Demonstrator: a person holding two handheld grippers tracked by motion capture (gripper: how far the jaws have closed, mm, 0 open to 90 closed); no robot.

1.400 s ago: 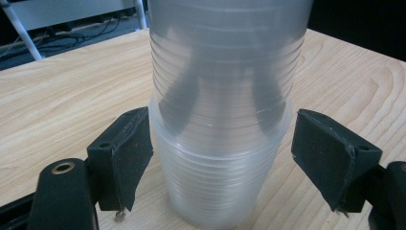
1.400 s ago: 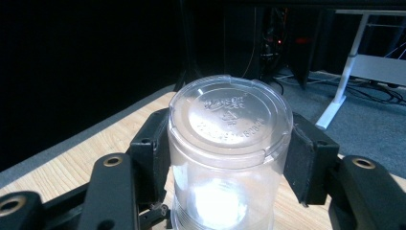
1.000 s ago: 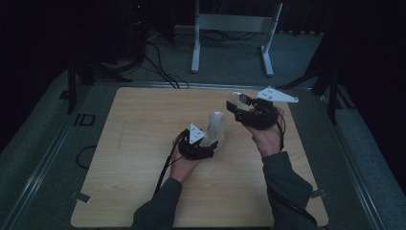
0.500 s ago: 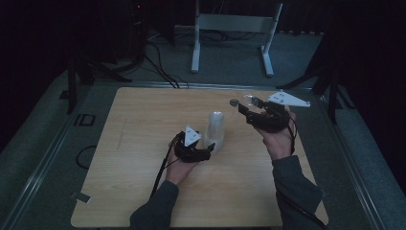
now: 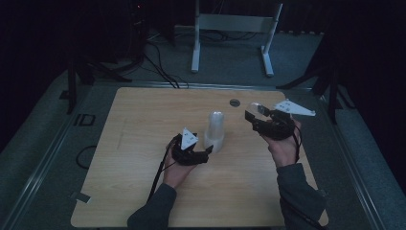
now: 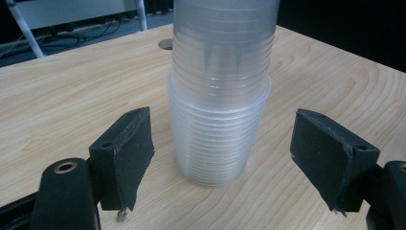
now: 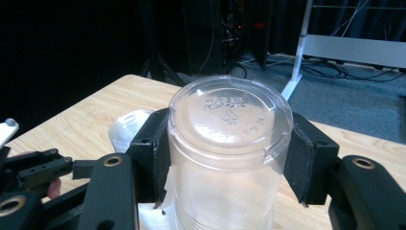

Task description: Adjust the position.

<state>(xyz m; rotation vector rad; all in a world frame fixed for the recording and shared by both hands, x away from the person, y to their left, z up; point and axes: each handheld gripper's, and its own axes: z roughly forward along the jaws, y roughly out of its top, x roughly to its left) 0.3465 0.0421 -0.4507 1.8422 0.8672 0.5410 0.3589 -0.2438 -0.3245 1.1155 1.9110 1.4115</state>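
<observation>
High view: desk, light wood, carries everything; a small round hole sits near its far edge. Both forearms enter from the near edge, sleeves dark.

Stack of clear plastic cups stands upside down, upright, at about the middle of the desk. In the left gripper view the stack sits on the wood between the two jaws, with open wood showing on each side of it (no pad contact).

Left hand lies low over the desk, palm up under the tool, forearm running in from the near edge. Left claw points toward the base of the stack, just beside it. State: released, jaws parted around the stack, not pressing.

Right hand is raised off the desk to the right of the stack, well apart from it, wrist bent so the tool points away and to the left. Right claw carries a single clear cup. In the right gripper view that cup is upside down, embossed bottom facing the camera, both pads flat against its sides. State: clenched, grasping the single cup.
</observation>
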